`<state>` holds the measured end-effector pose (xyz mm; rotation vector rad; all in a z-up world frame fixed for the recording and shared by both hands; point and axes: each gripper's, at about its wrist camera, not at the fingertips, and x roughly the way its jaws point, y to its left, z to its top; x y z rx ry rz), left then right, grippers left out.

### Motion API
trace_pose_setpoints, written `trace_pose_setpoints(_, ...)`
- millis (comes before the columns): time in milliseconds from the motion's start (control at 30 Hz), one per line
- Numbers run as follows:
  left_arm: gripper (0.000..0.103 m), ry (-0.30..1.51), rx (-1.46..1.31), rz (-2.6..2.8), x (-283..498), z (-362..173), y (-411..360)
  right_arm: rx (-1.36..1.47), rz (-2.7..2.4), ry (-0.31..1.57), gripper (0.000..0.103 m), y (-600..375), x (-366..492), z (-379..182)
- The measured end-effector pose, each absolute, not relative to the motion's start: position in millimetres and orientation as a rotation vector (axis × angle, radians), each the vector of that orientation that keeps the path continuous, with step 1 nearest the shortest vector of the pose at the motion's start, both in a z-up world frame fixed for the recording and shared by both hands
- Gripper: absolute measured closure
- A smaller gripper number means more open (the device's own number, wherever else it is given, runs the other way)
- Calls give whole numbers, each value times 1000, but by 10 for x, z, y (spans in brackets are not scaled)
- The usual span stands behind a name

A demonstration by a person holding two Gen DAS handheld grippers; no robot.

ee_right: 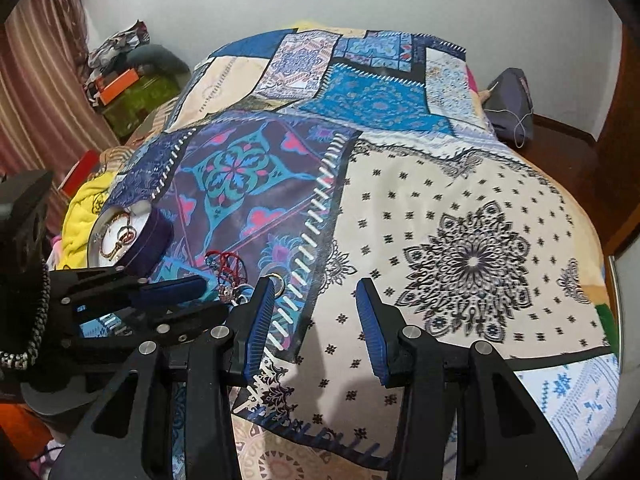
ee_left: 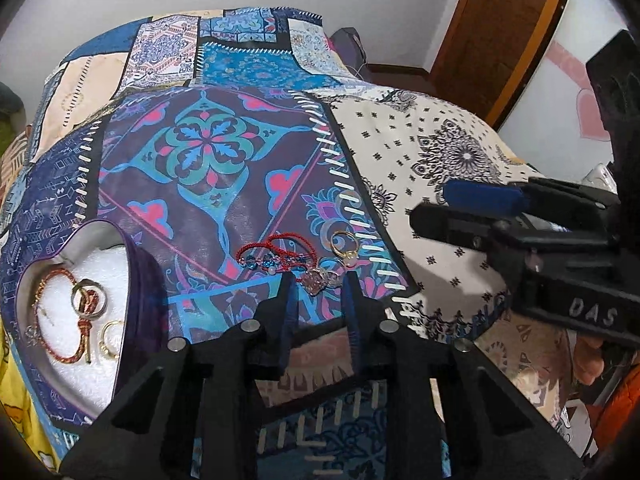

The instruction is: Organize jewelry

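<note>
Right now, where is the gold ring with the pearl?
In the left wrist view, the gold ring lies on the bedspread, right of the red cord bracelet and just beyond the left tool.

Heart-shaped box (ee_left: 132, 280) sits on the bedspread (ee_left: 420, 152), left of loose jewelry (ee_left: 296, 256).

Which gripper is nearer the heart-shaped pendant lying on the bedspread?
Left. The left gripper has its fingertips on either side of the heart pendant, jaws not visibly pressing it. The right gripper hangs beside it, over the cream patch of the bedspread, clearly farther off.
</note>
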<state>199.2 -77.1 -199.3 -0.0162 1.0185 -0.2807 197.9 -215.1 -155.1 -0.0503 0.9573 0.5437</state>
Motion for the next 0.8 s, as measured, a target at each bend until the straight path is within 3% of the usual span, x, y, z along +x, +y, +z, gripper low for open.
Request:
trace_pose_setpoints(267,85,1019,-5,-261,2053,-2078,-793,-47,564,1012,64,-2090,2002,-1738)
trace_pose_setpoints(333,92,1013,6,-264,2055,-2089,-813,-46,571,1016,64,-2082,2002,-1745)
trace_pose_setpoints(700,92,950,-26,-248,1943,-1888,-640,-86,599,1015,64,-1907,2010,-1758)
trace_pose_setpoints(800,92,941,-28,-250,1921,-1847,-594,-102,598,1013,71,-1825,2023,-1767)
